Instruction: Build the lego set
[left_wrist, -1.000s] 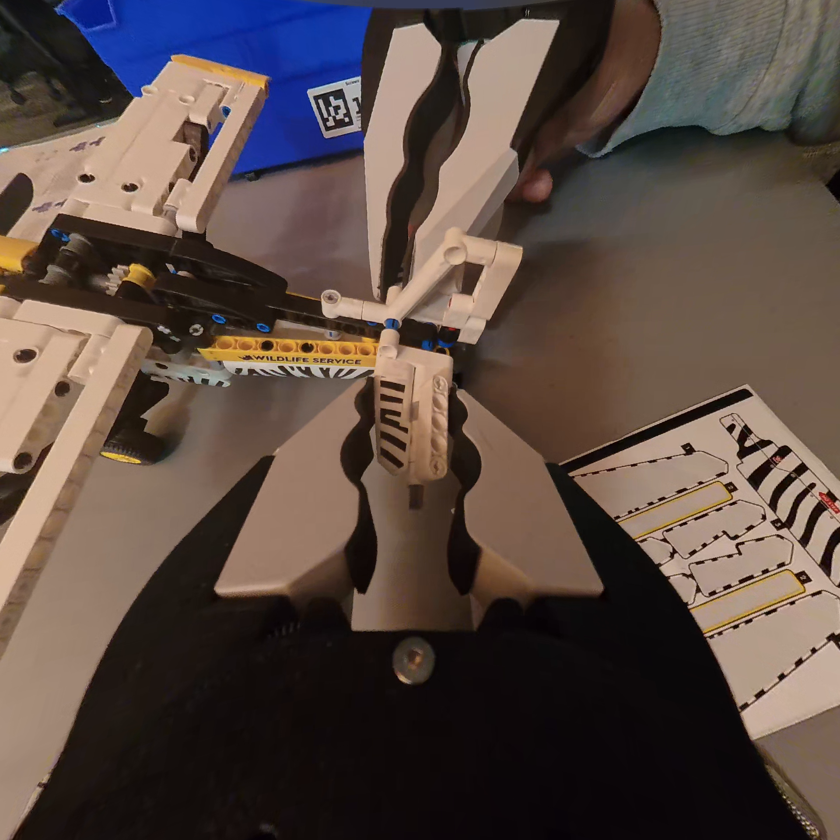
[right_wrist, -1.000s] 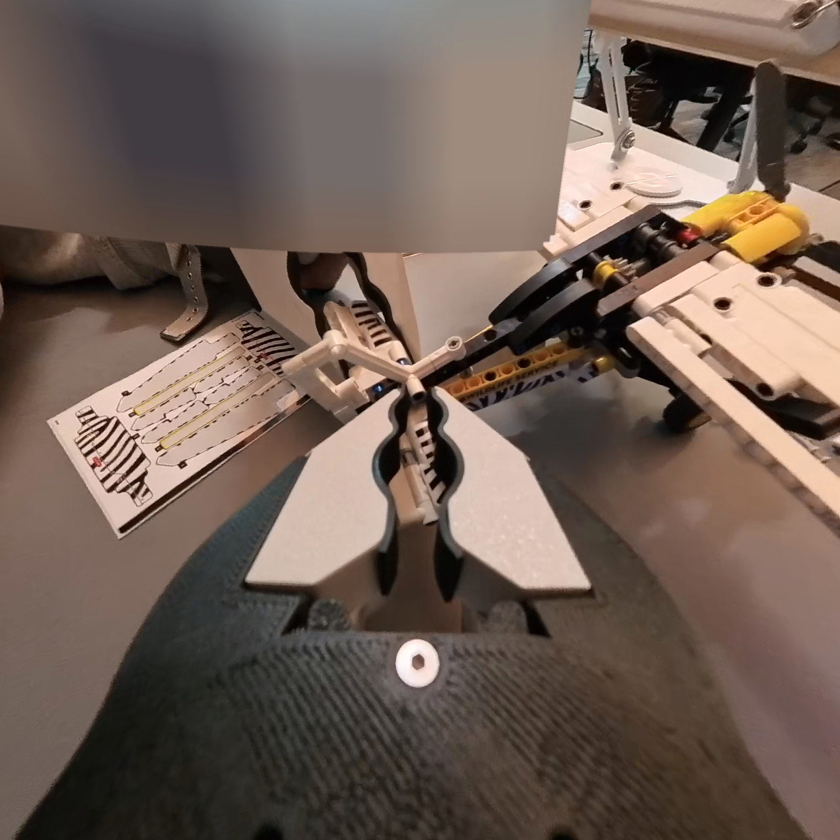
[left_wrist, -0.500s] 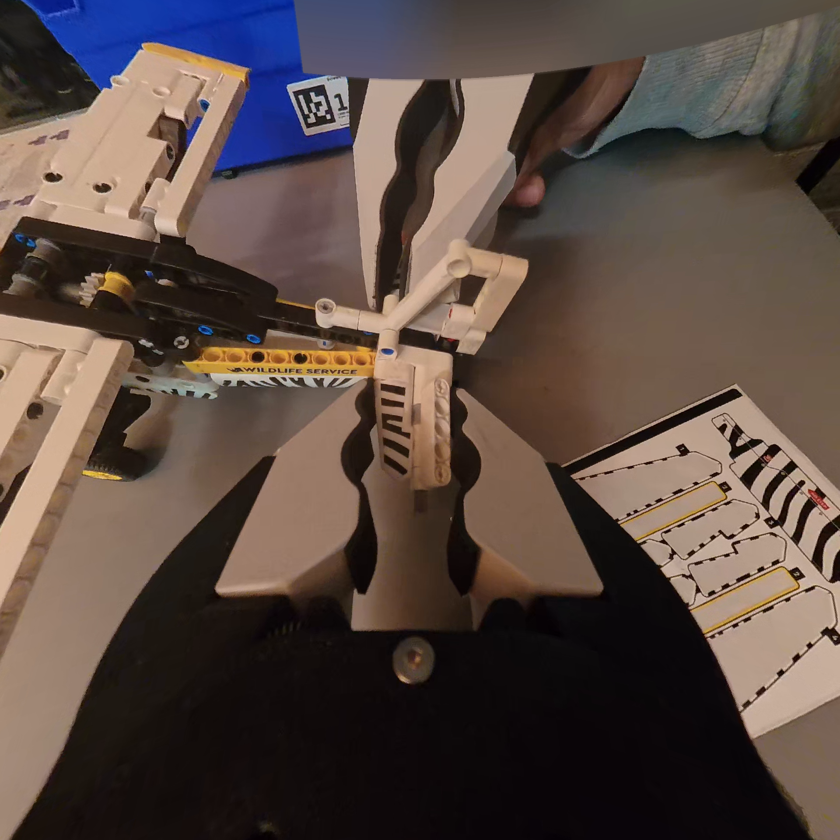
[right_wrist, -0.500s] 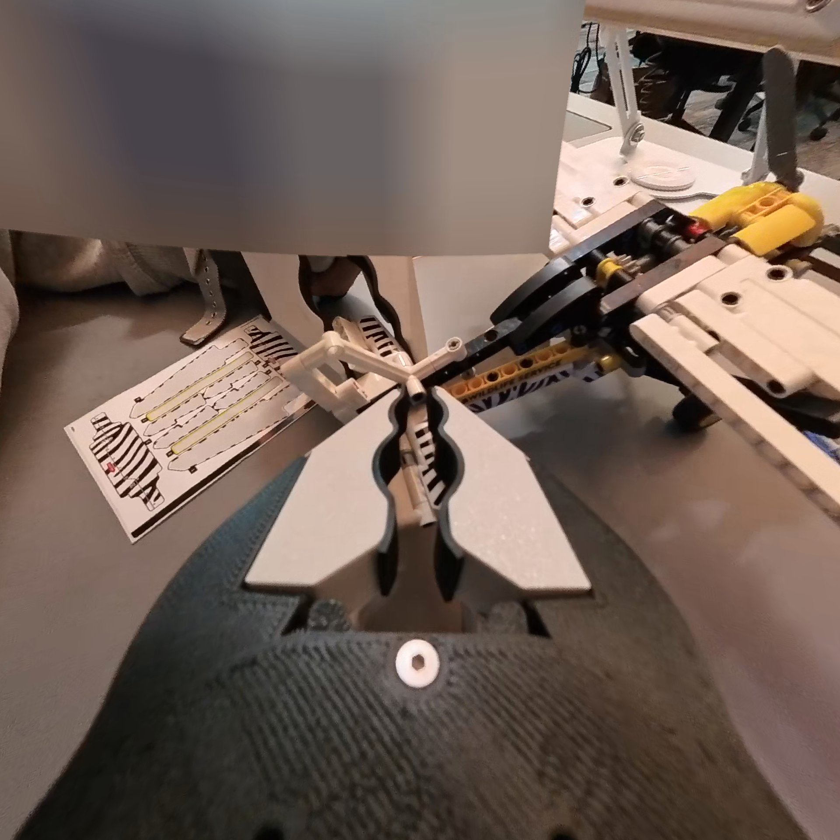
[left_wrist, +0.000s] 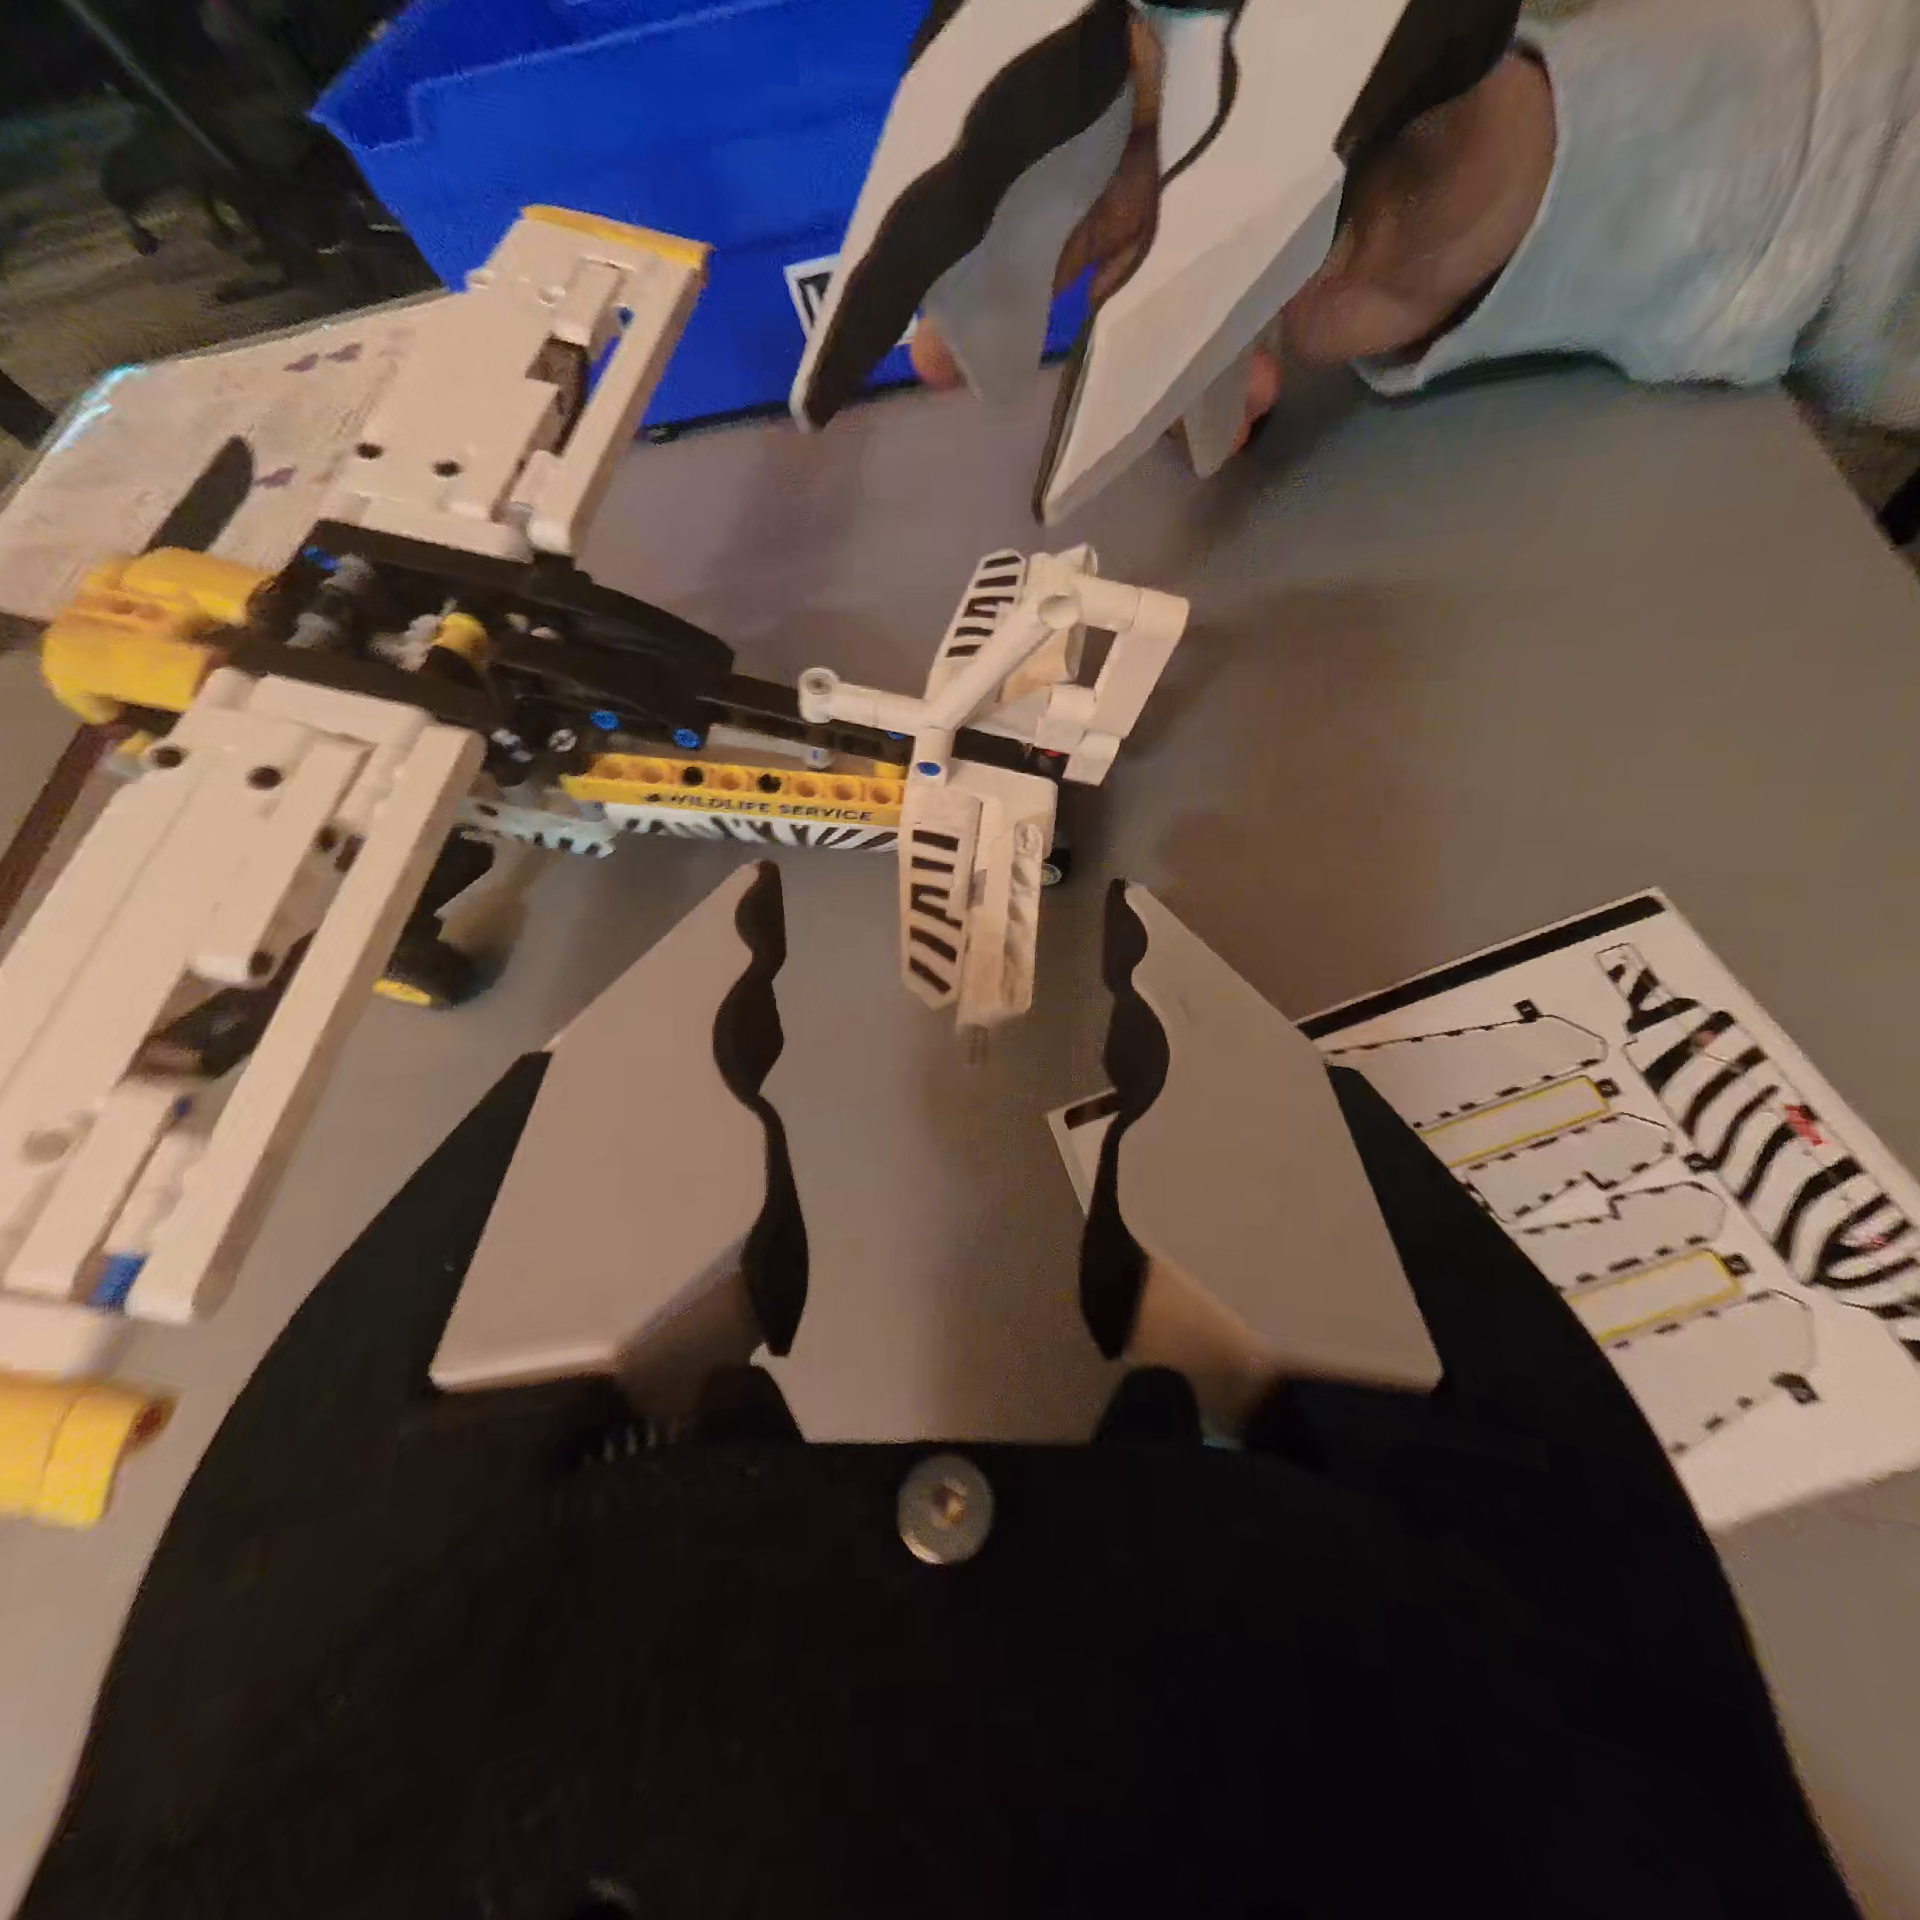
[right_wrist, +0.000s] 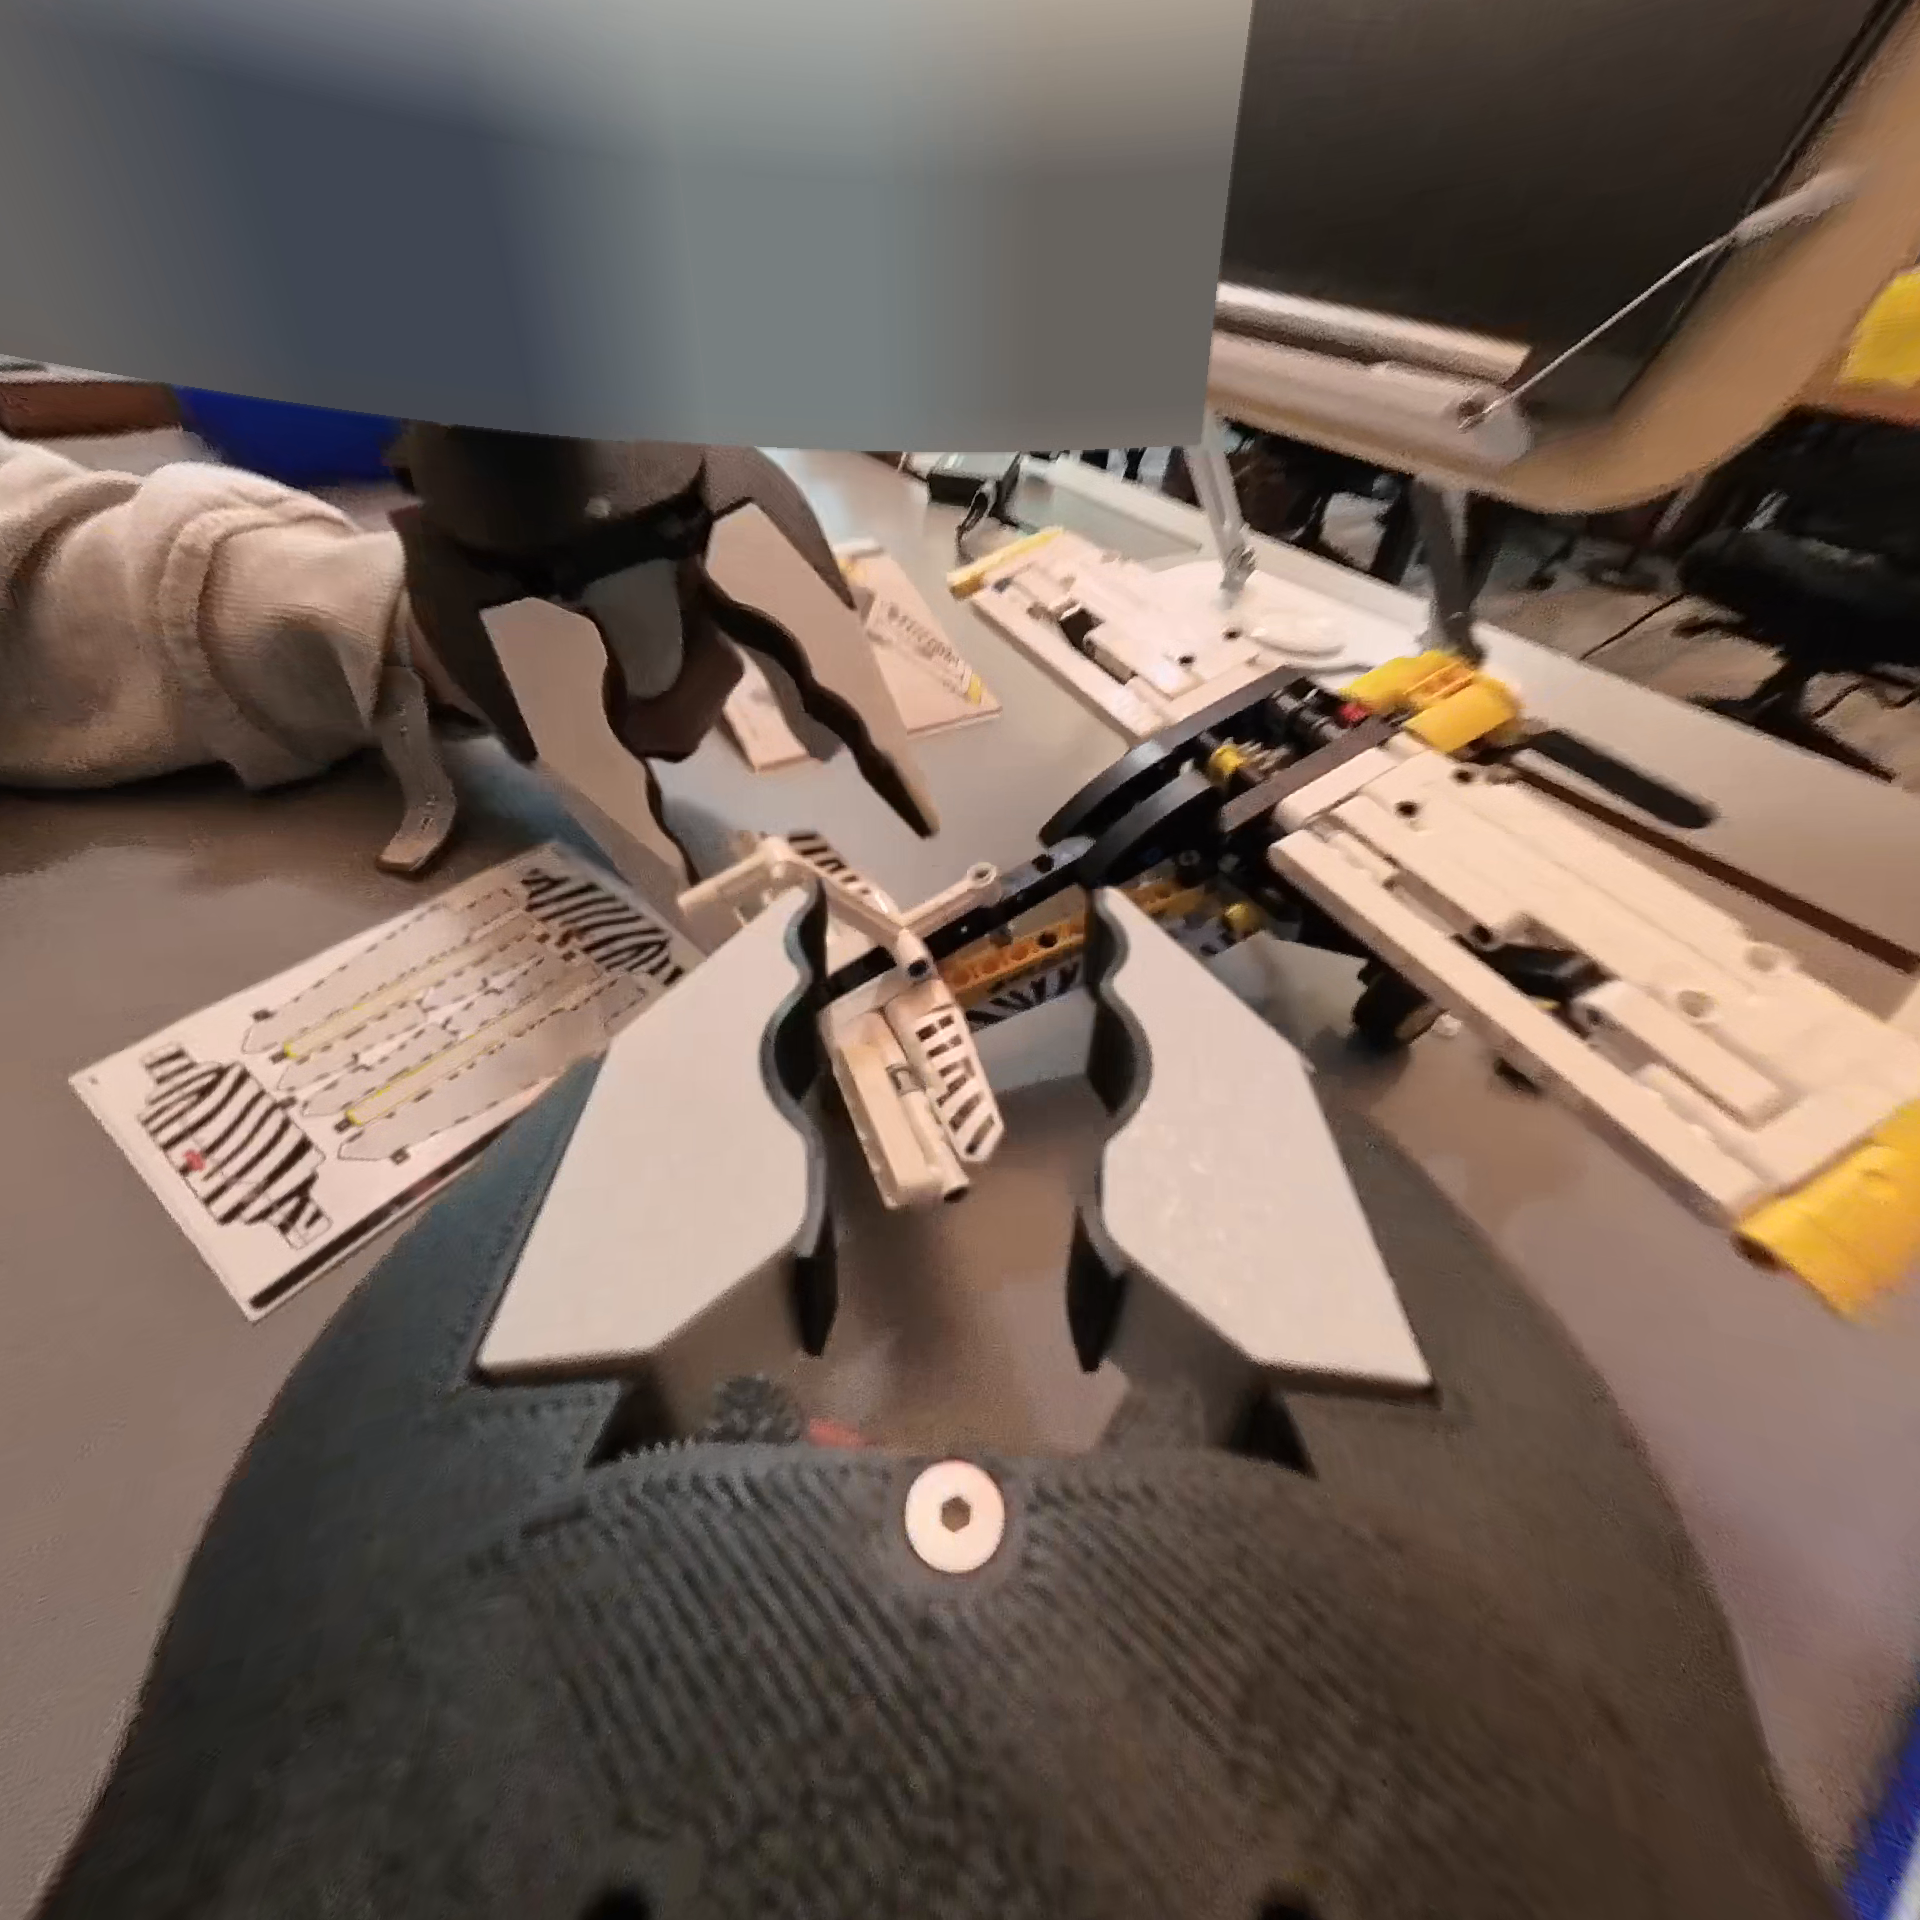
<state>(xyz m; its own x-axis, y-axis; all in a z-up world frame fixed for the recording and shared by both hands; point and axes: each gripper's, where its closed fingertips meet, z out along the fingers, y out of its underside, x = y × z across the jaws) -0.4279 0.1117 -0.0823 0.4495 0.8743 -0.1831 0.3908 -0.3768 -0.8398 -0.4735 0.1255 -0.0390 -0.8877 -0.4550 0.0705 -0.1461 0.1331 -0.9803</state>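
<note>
Left wrist view: left gripper (left_wrist: 940, 914) spread wide, holding nothing; plane model (left_wrist: 540, 717) resting on grey table (left_wrist: 1507, 665), striped tail fin (left_wrist: 971, 914) just ahead; sticker sheet (left_wrist: 1621, 1174) right, blue bin (left_wrist: 665, 114) behind. Best re-closed squarely on the fin.

Right wrist view: right gripper (right_wrist: 951, 925) likewise agape, empty, flanking the fin; chairs beyond.

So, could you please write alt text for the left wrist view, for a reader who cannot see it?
The left tool is open, its two grey fingers spread just short of a zebra-striped tail fin on a white, black and yellow lego plane on a grey table. The right tool, also open, hangs above the tail. A sticker sheet lies at the right.
</note>
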